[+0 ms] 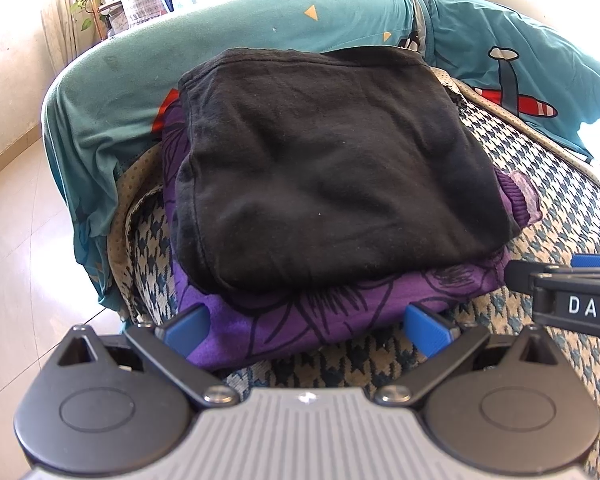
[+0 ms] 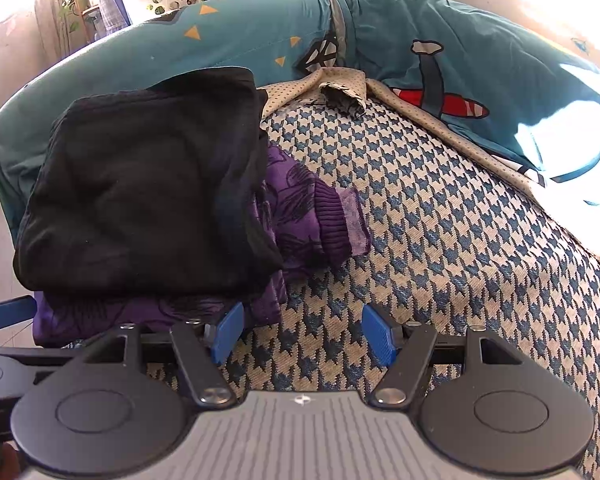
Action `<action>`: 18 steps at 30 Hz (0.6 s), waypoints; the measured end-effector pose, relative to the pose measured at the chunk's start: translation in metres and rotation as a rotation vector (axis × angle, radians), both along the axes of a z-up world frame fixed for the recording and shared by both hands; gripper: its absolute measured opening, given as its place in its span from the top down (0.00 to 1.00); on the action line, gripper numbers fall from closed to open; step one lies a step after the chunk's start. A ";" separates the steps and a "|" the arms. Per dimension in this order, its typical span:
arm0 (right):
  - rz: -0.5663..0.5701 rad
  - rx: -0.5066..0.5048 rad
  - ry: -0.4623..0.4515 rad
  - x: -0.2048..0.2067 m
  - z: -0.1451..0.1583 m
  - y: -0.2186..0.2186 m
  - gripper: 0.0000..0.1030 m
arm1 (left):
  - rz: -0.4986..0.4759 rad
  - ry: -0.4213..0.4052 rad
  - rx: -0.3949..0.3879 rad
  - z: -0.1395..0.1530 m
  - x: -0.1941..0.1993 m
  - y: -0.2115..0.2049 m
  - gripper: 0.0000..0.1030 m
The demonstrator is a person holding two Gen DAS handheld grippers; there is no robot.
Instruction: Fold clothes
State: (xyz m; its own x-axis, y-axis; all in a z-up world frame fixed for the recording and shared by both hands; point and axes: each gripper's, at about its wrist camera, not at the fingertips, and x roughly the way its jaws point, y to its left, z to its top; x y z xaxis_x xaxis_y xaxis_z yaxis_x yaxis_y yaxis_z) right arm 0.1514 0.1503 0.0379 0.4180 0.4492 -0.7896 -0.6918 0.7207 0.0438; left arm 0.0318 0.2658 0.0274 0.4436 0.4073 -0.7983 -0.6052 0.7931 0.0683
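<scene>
Clothes: folded black garment (image 1: 332, 168) stacked on folded purple printed garment (image 1: 284, 328), both on houndstooth sofa seat (image 2: 440, 240), near the teal cover (image 1: 240, 32) at the back. Left tongs (image 1: 306, 330) spread, straddling the purple near edge, not pinching. Right tongs (image 2: 302, 332) spread over bare seat, just right of the stack, empty. Fabric looks soft, light, floppy; the stack may slide. Best hold probably folded near edge or corners; purple cuff (image 2: 336, 220) sticks out right.

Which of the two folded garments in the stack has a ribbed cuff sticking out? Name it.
The purple floral-print garment, the lower one. Its ribbed cuff pokes out onto the houndstooth cover; the plain black folded garment lying on it shows none.
</scene>
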 end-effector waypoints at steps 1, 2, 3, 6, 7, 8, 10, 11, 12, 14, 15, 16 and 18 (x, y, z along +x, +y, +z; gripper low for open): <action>-0.002 0.001 0.001 0.000 0.000 -0.001 0.37 | -0.003 -0.001 0.003 0.000 0.000 -0.001 0.00; -0.003 0.001 0.002 0.000 0.000 -0.001 0.37 | -0.006 -0.001 0.006 0.000 0.001 -0.002 0.00; -0.004 0.002 0.001 0.000 0.000 -0.002 0.37 | -0.009 -0.002 0.010 0.000 0.001 -0.003 0.00; -0.008 0.002 0.001 0.001 0.000 -0.005 0.37 | -0.017 -0.003 0.012 0.000 0.002 -0.005 0.00; -0.010 0.002 0.001 0.001 0.000 -0.006 0.37 | -0.019 -0.004 0.011 0.000 0.002 -0.005 0.00; -0.011 0.002 0.002 0.001 0.000 -0.007 0.37 | -0.022 -0.004 0.010 0.000 0.002 -0.006 0.00; -0.013 0.001 0.003 0.001 0.000 -0.008 0.37 | -0.029 -0.003 0.004 -0.001 0.003 -0.007 0.00; -0.015 -0.001 0.003 0.002 0.000 -0.009 0.37 | -0.035 -0.003 -0.003 -0.002 0.004 -0.007 0.00; -0.015 -0.003 0.004 0.002 -0.001 -0.009 0.37 | -0.041 -0.004 -0.011 -0.003 0.004 -0.008 0.00; -0.008 -0.004 0.007 0.001 -0.001 -0.009 0.37 | -0.053 -0.004 -0.019 -0.004 0.005 -0.010 0.00; -0.003 -0.008 0.005 0.000 -0.002 -0.009 0.37 | -0.056 -0.002 -0.017 -0.005 0.005 -0.011 0.00; 0.002 -0.011 0.002 -0.001 -0.002 -0.008 0.37 | -0.059 0.000 -0.015 -0.005 0.006 -0.012 0.00; 0.010 -0.014 -0.002 -0.003 -0.002 -0.008 0.37 | -0.061 0.000 -0.015 -0.005 0.006 -0.013 0.00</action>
State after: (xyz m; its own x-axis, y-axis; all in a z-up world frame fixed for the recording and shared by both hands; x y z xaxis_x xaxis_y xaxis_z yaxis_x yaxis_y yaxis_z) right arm 0.1489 0.1428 0.0356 0.4151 0.4421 -0.7951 -0.6993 0.7141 0.0319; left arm 0.0379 0.2526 0.0220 0.4669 0.3676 -0.8043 -0.5560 0.8293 0.0563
